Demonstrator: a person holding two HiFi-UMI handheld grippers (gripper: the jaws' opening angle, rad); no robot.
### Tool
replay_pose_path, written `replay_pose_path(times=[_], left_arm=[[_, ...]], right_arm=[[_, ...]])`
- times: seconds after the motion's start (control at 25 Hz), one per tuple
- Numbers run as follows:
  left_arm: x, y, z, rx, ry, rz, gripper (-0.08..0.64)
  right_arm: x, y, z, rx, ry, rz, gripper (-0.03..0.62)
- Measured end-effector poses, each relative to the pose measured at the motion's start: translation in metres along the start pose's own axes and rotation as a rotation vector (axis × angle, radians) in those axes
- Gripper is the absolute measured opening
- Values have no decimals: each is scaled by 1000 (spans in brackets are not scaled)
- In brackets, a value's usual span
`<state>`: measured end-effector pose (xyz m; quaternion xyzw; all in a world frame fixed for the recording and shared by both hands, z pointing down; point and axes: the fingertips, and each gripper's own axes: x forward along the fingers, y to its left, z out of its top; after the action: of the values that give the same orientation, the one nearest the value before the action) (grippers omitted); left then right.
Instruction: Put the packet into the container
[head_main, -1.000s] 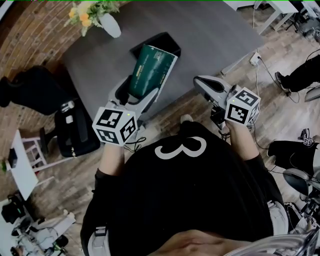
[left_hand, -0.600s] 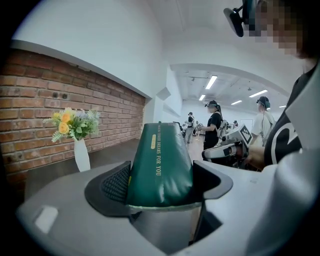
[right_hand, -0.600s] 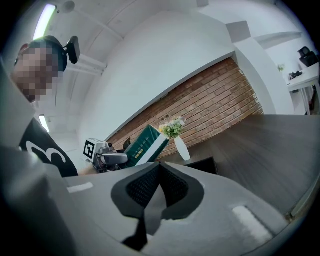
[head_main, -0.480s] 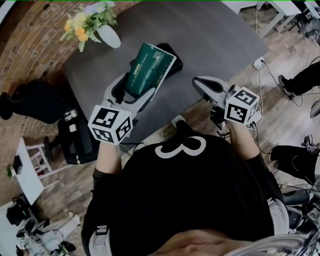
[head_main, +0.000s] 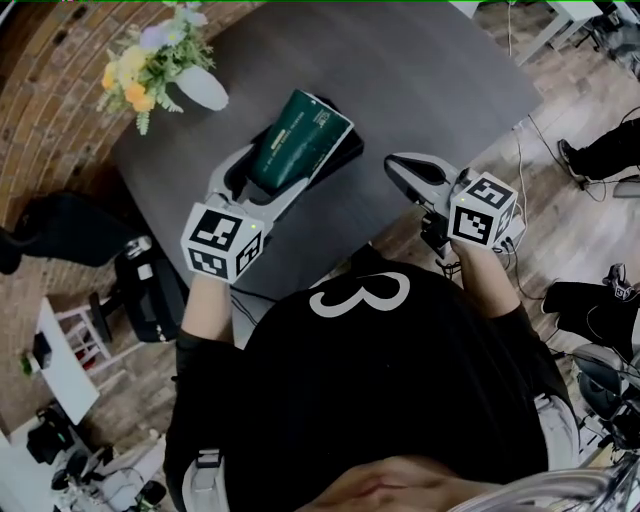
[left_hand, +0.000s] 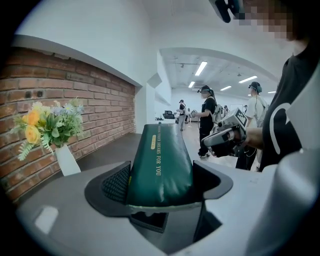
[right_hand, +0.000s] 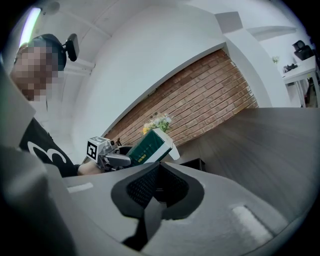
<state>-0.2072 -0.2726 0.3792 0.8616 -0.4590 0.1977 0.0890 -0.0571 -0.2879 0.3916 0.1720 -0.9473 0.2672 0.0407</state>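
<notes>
Packet (head_main: 297, 140): dark green, pillow-shaped, with gold print running down its length. Its long axis lies in line with the left claw (head_main: 272, 183). The near end sits between the jaws. The far end points straight ahead of the claw and is tilted upward, off the tabletop (head_main: 430, 70). The right claw view confirms the tilt: the end away from the left claw is the higher one and shows a pale face.

Left claw: jaws spread wide, one black pad on each long side of the packet, both pressed against its near end. The packet fills the gap between them.

Container (head_main: 348, 148): black and low, standing on the tabletop ahead of the left claw, under the packet's far half. In the head view only a dark strip shows, just right of the packet. In the right claw view the packet is held above the container, not inside it.

Right claw (head_main: 400, 168): well off to the right of the left claw, near the tabletop's front edge. Jaws drawn together, nothing between them, touching nothing.

Vase (head_main: 203, 88) with flowers (head_main: 140, 68): on the tabletop, ahead and to the left of the left claw, well apart from the packet.
</notes>
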Motion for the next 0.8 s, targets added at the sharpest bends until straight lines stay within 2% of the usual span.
replay_pose_path(times=[0.8], left_arm=[[66,32,-75,147,206,-151,410]], right_arm=[[14,-47,-11,67,64,-45,2]])
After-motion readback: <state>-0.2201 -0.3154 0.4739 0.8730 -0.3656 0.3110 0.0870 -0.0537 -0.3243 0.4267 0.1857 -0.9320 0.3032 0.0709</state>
